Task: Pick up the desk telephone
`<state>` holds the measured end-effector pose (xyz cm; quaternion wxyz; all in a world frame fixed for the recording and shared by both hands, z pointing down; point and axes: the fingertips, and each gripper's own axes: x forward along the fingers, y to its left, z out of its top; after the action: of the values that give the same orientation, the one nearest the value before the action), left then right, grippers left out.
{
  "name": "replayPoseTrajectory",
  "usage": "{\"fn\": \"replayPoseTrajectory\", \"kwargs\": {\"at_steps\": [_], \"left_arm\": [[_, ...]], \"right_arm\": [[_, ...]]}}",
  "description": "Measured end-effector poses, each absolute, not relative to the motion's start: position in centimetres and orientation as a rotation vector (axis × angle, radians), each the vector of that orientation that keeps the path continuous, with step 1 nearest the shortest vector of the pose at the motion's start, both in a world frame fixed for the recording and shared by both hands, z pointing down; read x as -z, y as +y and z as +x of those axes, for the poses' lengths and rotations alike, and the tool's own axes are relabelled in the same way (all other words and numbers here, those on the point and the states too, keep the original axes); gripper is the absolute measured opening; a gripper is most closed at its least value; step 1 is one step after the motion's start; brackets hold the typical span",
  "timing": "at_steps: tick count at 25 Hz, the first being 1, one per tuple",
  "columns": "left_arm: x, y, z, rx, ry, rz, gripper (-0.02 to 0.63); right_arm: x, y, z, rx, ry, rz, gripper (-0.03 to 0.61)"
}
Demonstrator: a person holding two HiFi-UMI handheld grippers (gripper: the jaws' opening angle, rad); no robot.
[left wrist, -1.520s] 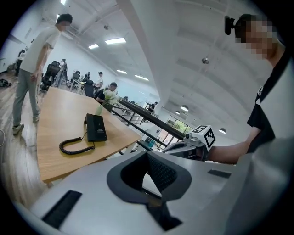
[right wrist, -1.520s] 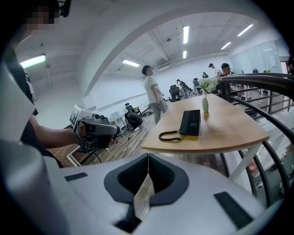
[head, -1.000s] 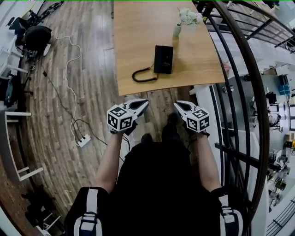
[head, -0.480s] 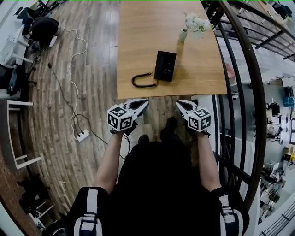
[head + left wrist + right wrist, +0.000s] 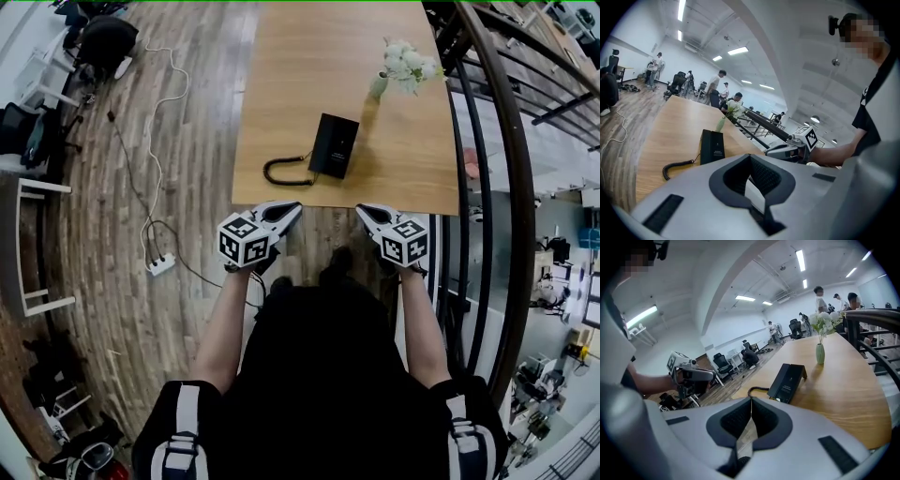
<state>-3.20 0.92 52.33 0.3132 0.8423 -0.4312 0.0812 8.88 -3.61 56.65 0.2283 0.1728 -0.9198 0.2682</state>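
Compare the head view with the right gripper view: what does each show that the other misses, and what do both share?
Only the head view: the power strip and its white cable on the floor. Only the right gripper view: ceiling lights and people standing beyond the table's far end. Both: the desk telephone, its coiled cord, the vase of flowers, the wooden table and the left gripper.

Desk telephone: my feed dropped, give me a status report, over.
Left gripper and right gripper both shut, empty, at near table edge. Desk telephone lies on it, untouched, coiled cord on its left. Flower vase beyond it; path clear.
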Motion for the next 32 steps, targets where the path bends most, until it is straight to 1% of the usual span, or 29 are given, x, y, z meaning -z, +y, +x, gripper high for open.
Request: {"fn": "replayPoseTrajectory", "kwargs": {"at_steps": [20,32], "left_arm": [[-52.9,-1.3,2.4,-0.219,-1.205,2.178,0.021],[-53.3,-2.3,0.8,-0.185,-1.219,2.151,0.021]], "right_arm": [[-57.7,-6.9,14.8,-0.72,-2.519,0.393,0.023],[-58.2,-7.2,13.7,-0.696,-2.479,0.361,0.023]]}}
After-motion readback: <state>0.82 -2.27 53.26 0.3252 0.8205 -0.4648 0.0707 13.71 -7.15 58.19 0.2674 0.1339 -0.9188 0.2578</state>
